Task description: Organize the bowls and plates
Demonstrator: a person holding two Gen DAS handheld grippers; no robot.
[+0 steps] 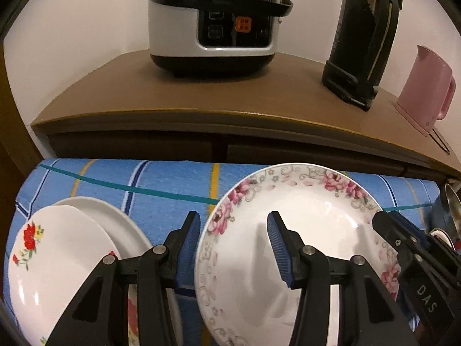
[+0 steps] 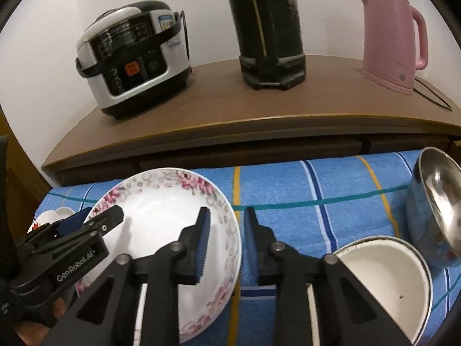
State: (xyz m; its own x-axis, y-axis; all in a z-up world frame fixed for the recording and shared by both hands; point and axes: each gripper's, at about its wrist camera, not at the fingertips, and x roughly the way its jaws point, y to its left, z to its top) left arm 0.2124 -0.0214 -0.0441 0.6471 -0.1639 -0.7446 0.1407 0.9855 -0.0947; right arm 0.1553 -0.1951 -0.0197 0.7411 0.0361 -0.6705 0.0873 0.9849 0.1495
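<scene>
Right wrist: plate (image 2: 161, 230) rim between right gripper (image 2: 227, 230) fingers, gap visible, not yet clamped. Left gripper (image 1: 233, 230) part open astride opposite rim, untouching.

On cloth (image 2: 288, 190): floral plate (image 2: 161, 216) centre, stacked plates (image 1: 57, 253) to its left, enamel bowl (image 2: 383, 274) and steel bowl (image 2: 440, 201) to its right. Behind, on cabinet top (image 2: 201, 115): rice cooker (image 2: 132, 57) left, flask (image 2: 268, 28) middle, kettle (image 2: 389, 37) right.
</scene>
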